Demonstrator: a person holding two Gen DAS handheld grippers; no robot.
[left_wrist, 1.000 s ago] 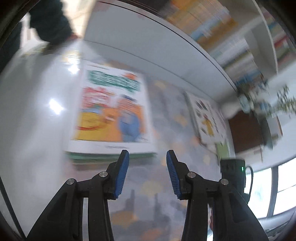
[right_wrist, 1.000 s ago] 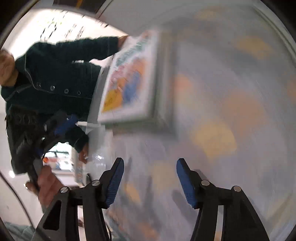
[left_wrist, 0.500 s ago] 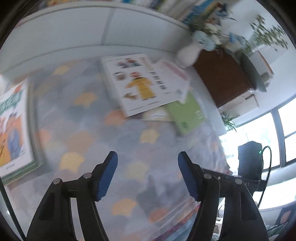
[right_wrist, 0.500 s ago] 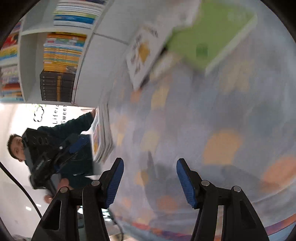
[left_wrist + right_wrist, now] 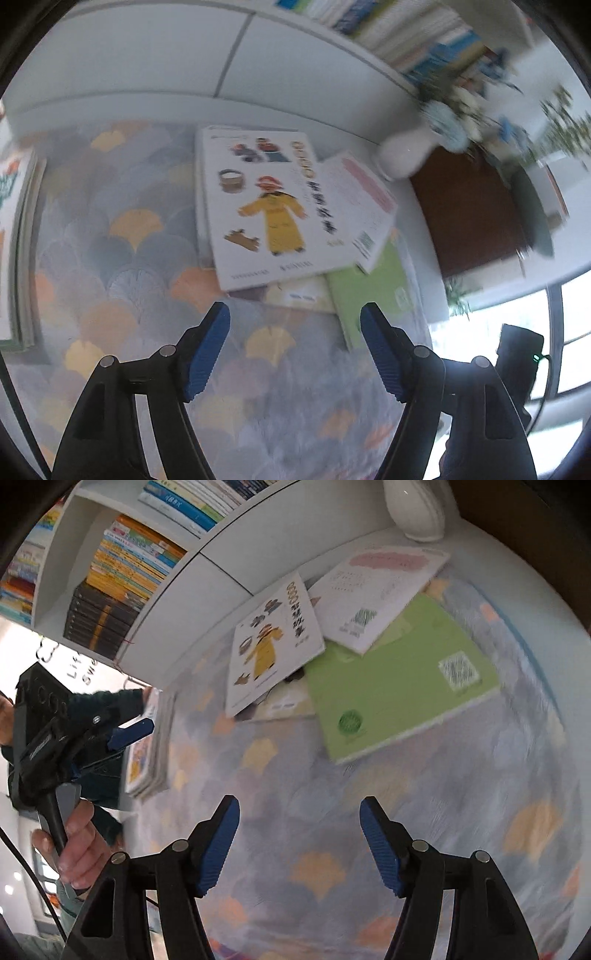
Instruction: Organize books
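A loose pile of books lies on a patterned cloth: a white book with a yellow-coated figure (image 5: pixel 266 214) (image 5: pixel 273 642) on top, a white book with a pink patch (image 5: pixel 362 192) (image 5: pixel 380 587), a green book (image 5: pixel 373 291) (image 5: pixel 399 686) and a pale book (image 5: pixel 299 293) beneath. A neat stack of books (image 5: pixel 18 240) (image 5: pixel 151 746) lies at the left. My left gripper (image 5: pixel 295 325) is open and empty, just short of the pile. My right gripper (image 5: pixel 299 812) is open and empty, further from it. The left gripper also shows in the right wrist view (image 5: pixel 125 734), by the stack.
A white vase (image 5: pixel 406 155) (image 5: pixel 417 506) stands behind the pile, next to a dark brown cabinet (image 5: pixel 469 214). A white shelf unit with rows of books (image 5: pixel 118 565) runs along the back. A black device with a green light (image 5: pixel 517 362) sits at the right.
My left gripper has swung right from the neat stack to face the loose pile and has opened wider. My right gripper has turned from the stack toward the pile too.
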